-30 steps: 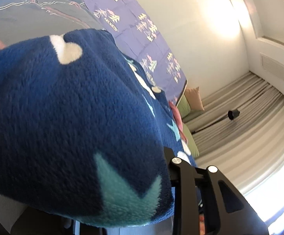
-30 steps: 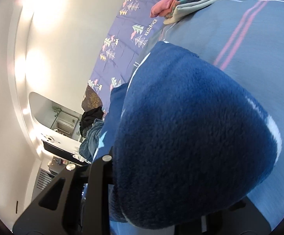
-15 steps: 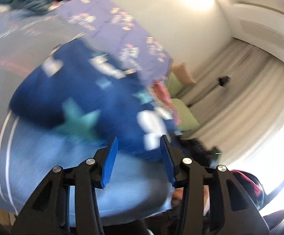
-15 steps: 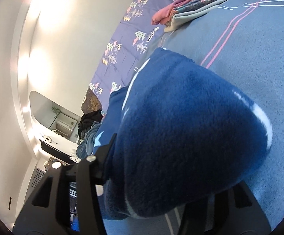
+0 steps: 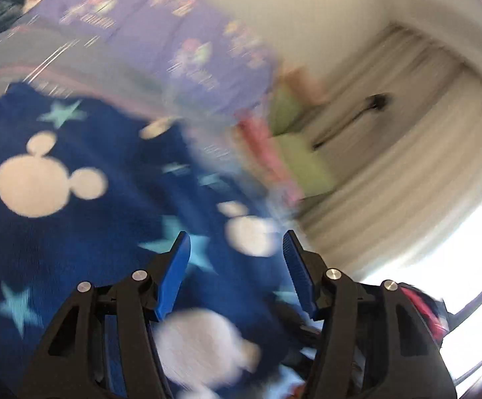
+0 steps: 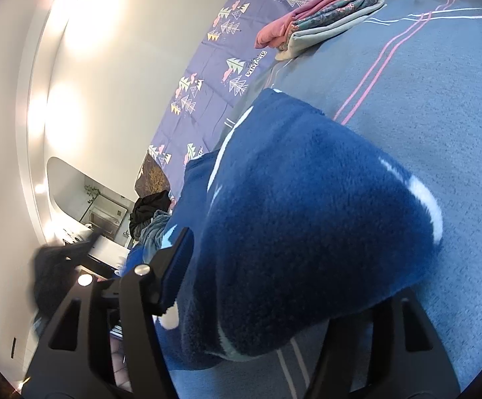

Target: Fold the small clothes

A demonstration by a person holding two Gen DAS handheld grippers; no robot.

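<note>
Garment: we see the blue fleece garment, printed with white mouse heads and pale stars, lying doubled over on the striped blue blanket that covers the bed.
Left gripper: our left gripper hangs above the fleece with its jaws opening and nothing between the blue pads; the view is smeared, so we cannot place it more finely.
Right gripper: our right gripper has its jaws opening, with the thick folded edge of the fleece bulging between them; the near-left pad stands just clear of the cloth, the other finger is hidden under the fold.
Step in hand: we judge this to be the letting go after a fold is laid down.
Doing it well: we should let the jaws part fully before pulling back, then draw each gripper straight out along its fingers, so the pile does not snag and drag the top layer askew.
Risk: fleece this thick springs back; we may need to press the fold flat.
Finished pile: folded pink and patterned clothes sit at the far end of the blanket, well apart.
Still to fold: a dark heap of clothes lies at the left.
</note>
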